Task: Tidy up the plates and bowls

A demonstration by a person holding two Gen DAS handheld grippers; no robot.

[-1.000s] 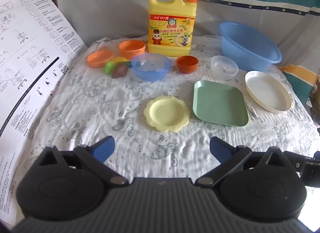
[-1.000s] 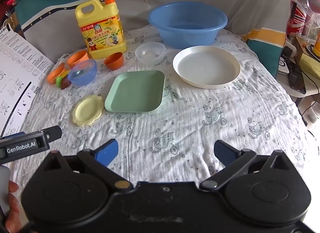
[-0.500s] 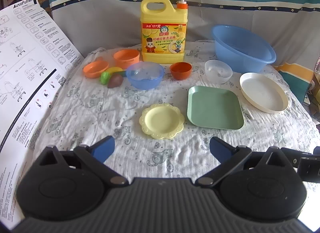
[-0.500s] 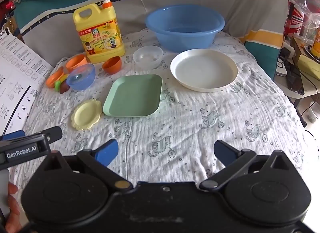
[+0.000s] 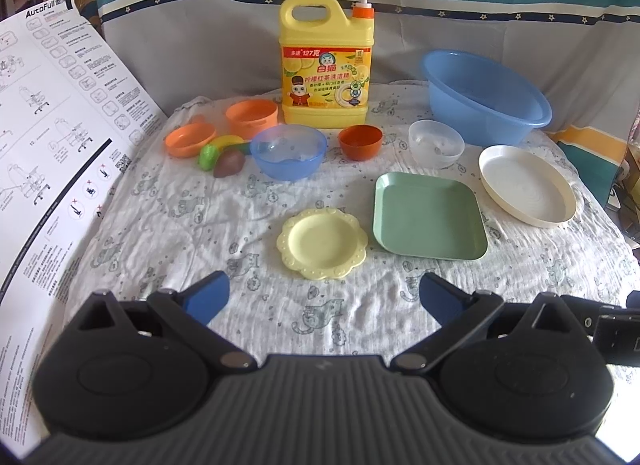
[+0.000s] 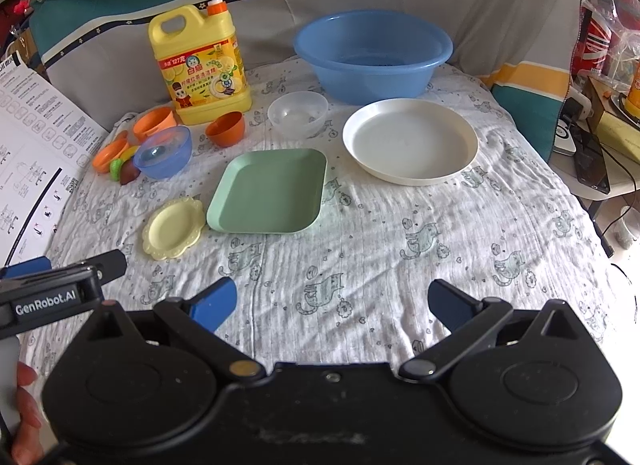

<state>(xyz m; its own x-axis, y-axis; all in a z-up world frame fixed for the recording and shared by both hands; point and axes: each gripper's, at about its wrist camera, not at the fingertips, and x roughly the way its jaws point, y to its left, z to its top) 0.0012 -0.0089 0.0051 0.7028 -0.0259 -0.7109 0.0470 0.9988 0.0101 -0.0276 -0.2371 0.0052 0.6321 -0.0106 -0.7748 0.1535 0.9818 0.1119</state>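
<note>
Nothing's getting stacked yet: the green square plate (image 5: pixel 430 214) is sitting mid-cloth, yellow scalloped plate (image 5: pixel 322 242) just left of it, white round plate (image 5: pixel 527 189) to its right, bowls behind it. I'm hovering my left gripper (image 5: pixel 324 297) and right gripper (image 6: pixel 332 303) near its front, both spread wide and holding nothing.

Two low wrist views from the near table edge, facing the far curtain, sharing the green plate (image 5: pixel 430 215).

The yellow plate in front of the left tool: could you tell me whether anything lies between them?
Nothing visible does. Only bare printed cloth lies between the open left tool and the yellow plate; the green tray sits just to its right.
</note>
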